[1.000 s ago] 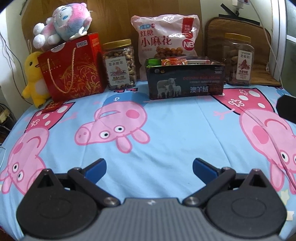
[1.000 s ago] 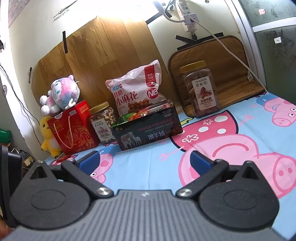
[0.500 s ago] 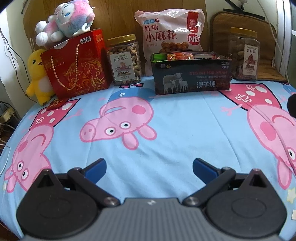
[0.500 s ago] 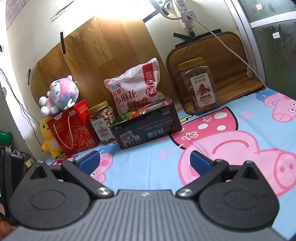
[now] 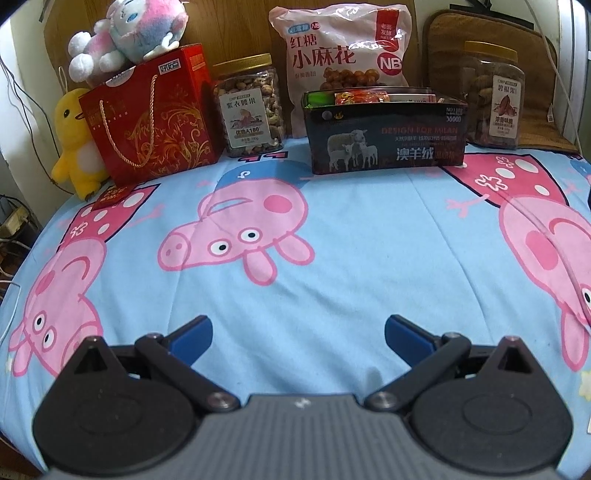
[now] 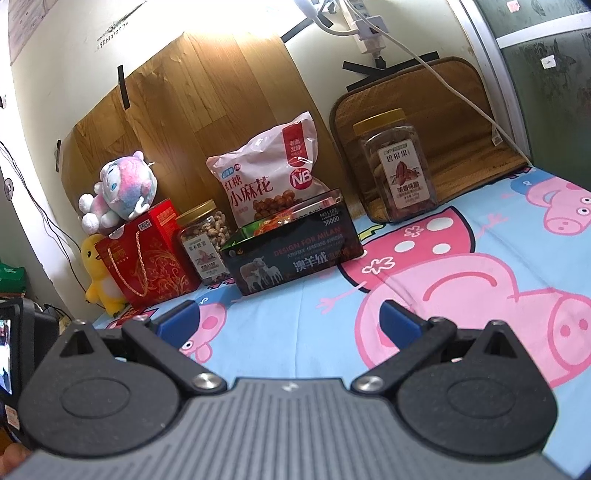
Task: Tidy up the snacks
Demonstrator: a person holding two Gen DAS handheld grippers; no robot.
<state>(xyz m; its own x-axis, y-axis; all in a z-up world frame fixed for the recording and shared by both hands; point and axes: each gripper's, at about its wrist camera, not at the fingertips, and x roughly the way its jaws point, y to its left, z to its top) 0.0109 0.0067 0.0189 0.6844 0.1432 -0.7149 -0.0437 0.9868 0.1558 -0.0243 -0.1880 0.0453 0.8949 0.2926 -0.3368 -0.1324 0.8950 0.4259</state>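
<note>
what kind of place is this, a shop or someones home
Most likely a home, probably a bed or a table under a cartoon pig sheet. Plush toys sit among the snacks, and a power strip hangs on the wall.

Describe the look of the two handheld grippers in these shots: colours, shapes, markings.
Both look alike. The left gripper and the right gripper each have a grey ribbed body with a small pale mark at its centre, two round black housings, black link arms with silver pivot screws, and blue fingertips. No cables or sleeves show. A dark device with a small screen sits at the right view's left edge.
</note>
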